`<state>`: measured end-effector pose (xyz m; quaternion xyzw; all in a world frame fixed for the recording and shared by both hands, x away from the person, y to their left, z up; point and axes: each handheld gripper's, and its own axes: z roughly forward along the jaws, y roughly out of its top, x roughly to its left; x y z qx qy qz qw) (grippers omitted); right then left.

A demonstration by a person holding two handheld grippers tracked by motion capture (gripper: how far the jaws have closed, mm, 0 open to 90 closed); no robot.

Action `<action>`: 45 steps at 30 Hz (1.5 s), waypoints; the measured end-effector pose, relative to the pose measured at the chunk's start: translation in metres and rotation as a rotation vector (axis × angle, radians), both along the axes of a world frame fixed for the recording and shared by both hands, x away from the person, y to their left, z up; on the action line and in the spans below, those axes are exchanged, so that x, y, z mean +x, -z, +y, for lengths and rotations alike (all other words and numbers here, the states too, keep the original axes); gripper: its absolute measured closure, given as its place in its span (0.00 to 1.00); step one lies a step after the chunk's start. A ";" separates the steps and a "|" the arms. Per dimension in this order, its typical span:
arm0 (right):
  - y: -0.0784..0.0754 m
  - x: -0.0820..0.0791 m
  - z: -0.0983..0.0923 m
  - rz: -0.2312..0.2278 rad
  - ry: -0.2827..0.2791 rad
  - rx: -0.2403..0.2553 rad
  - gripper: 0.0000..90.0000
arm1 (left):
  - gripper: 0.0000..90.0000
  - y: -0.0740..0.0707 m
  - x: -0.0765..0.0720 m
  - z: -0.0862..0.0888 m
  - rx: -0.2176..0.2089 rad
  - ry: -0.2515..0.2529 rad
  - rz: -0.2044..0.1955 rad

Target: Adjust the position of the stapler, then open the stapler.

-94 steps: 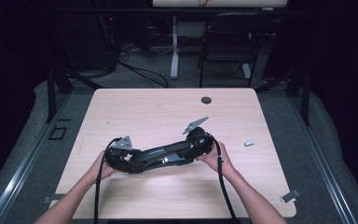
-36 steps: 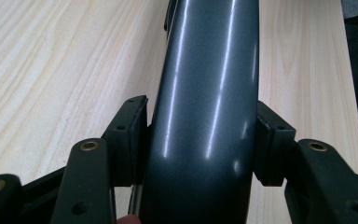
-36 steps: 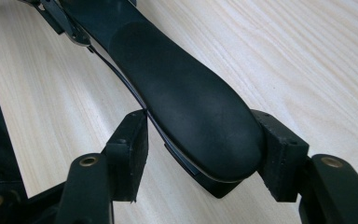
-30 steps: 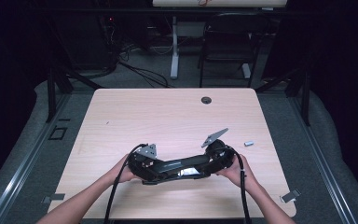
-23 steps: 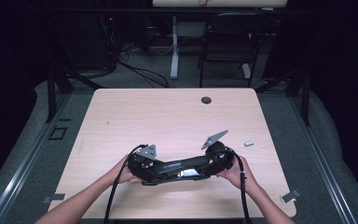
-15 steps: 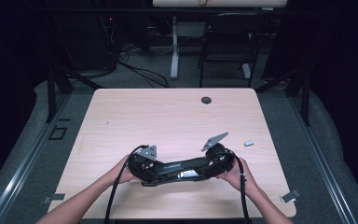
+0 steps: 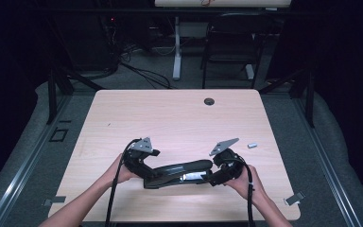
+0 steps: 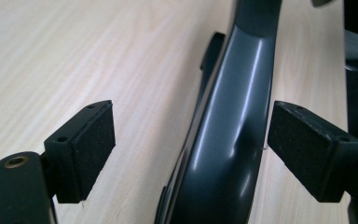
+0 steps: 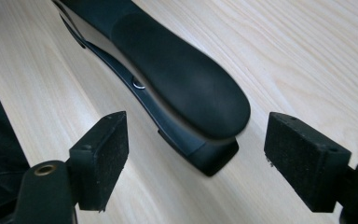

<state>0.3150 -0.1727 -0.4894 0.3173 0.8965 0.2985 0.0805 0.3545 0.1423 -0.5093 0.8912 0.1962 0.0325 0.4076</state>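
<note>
The high view looks forward and down over the whole worktop (image 7: 179, 113) from the person's side, far off. Each gripper view rides low and close, looking along its own tongs. All three share the long black stapler (image 7: 179, 172) (image 8: 223, 140) (image 9: 177, 88), seen from opposite ends.

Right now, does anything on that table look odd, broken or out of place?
Nothing looks damaged or spilled. The black stapler lies flat on the table, between the left gripper and the right gripper, whose jaws have just opened off its two ends. A small grey piece lies alone near the right edge.
</note>
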 end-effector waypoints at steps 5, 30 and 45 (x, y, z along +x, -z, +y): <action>0.004 -0.017 -0.010 -0.023 0.011 0.007 0.32 | 0.16 -0.010 -0.015 0.000 -0.039 -0.160 -0.041; 0.028 -0.025 0.001 -0.072 -0.019 -0.108 0.78 | 0.56 0.000 -0.079 -0.059 -0.026 -0.159 -0.089; 0.043 -0.019 0.007 -0.104 -0.038 -0.133 0.94 | 0.87 0.031 -0.091 -0.082 0.000 -0.177 -0.136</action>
